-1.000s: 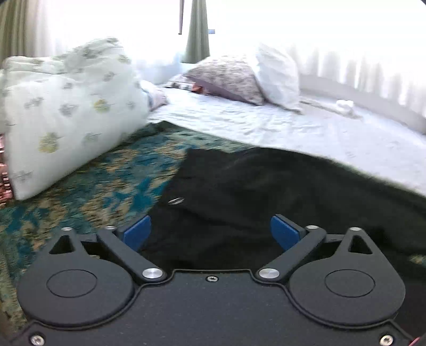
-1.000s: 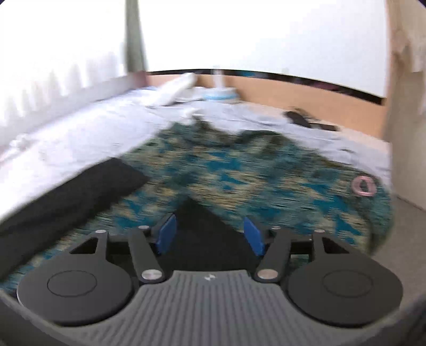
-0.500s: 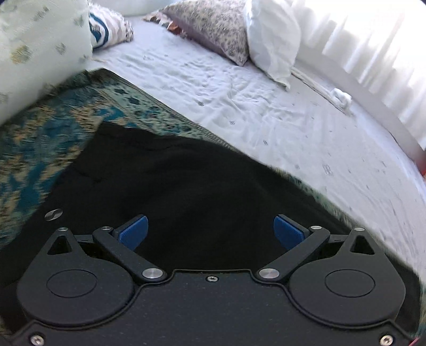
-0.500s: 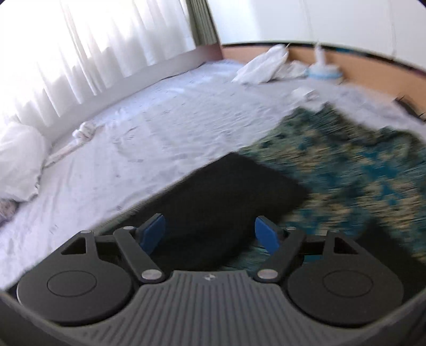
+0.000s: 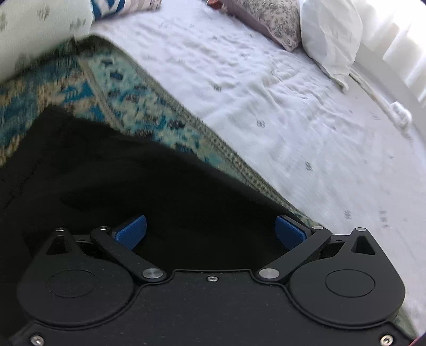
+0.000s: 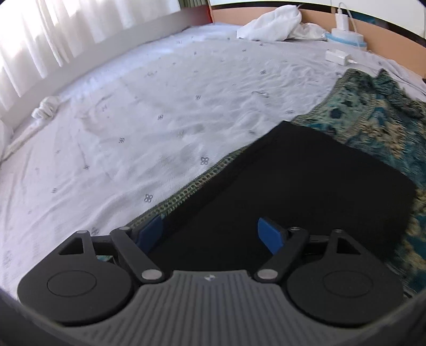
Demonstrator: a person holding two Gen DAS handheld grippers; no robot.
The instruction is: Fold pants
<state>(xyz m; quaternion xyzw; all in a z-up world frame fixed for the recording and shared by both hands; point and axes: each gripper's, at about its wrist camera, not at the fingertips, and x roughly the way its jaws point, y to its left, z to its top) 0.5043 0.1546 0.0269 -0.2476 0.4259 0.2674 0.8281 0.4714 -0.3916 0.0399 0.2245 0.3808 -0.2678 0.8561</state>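
A bed under a white sheet dotted with small flower prints fills most of both views. A patterned blue and tan blanket lies over it, running from the upper left toward the lower right of the left wrist view and along the right edge of the right wrist view. The black pants lie spread on that blanket, filling the lower left and centre of the left view; in the right view one squared end of them sits at centre right, its edge close to the blanket's border.

The left tool sits low over the dark cloth, its blue pads wide apart with nothing between them. The right tool is likewise spread wide and grips nothing, above the pants' left edge.

Two pillows sit at the upper right of the left view. A crumpled white cloth and a white charger lie at the top right of the right view.
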